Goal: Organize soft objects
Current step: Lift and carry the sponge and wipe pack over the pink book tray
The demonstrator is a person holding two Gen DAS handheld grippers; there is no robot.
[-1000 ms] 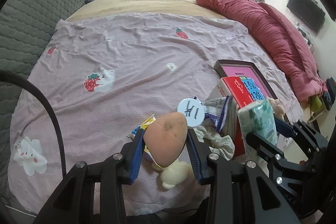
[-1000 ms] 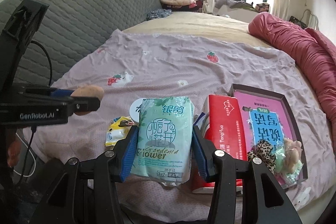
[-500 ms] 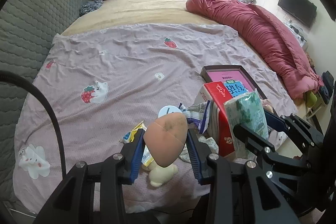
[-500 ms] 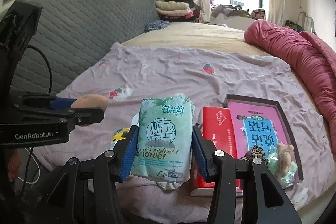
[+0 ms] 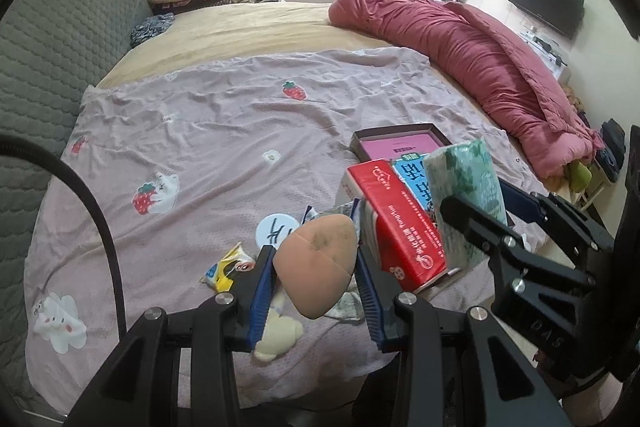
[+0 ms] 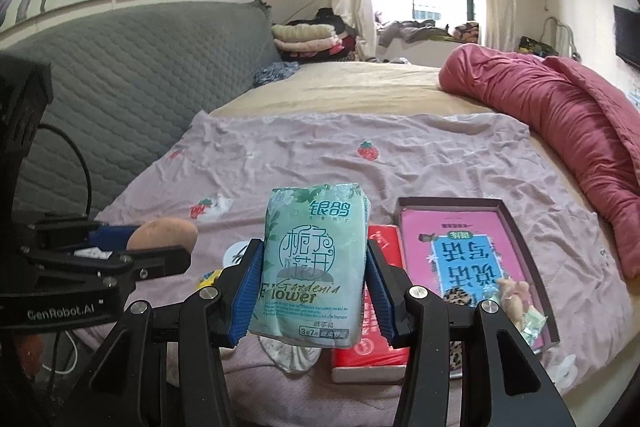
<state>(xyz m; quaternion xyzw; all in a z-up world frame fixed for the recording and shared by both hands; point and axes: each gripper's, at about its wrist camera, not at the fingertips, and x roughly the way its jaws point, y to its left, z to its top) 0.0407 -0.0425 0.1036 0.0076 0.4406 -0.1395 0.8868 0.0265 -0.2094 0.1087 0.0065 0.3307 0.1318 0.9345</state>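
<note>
A: What has changed on the left side?

B: The left gripper [image 5: 316,267] has been raised off the bed; compared with a second ago, more of the lilac sheet [image 5: 208,131] is seen beneath it. Its jaws are kept narrow, pressed on the peach-coloured sponge [image 5: 318,263], which is carried clear of the bedding. The clutter is left below: a yellow sachet [image 5: 226,267] at nine o'clock of the sponge, a round white tag [image 5: 277,229] at eleven o'clock, a cream plush toy [image 5: 278,337] at seven o'clock.

A: And at the right?

B: The right gripper [image 6: 310,287] has been lifted likewise. Its jaws are held at a middling width, clamped on the green tissue pack [image 6: 316,263], which is kept upright in the air. The red box [image 6: 378,311] is seen at four o'clock of the pack, and the open tray [image 6: 504,211] with the pink booklet at three o'clock.

A: What is meant for the task?

B: Two soft things are judged to be picked and in transit together; nothing has been set down yet. A drop-off spot is still to be chosen, possibly the tray, where a leopard scrunchie [image 6: 458,297] already lies.
</note>
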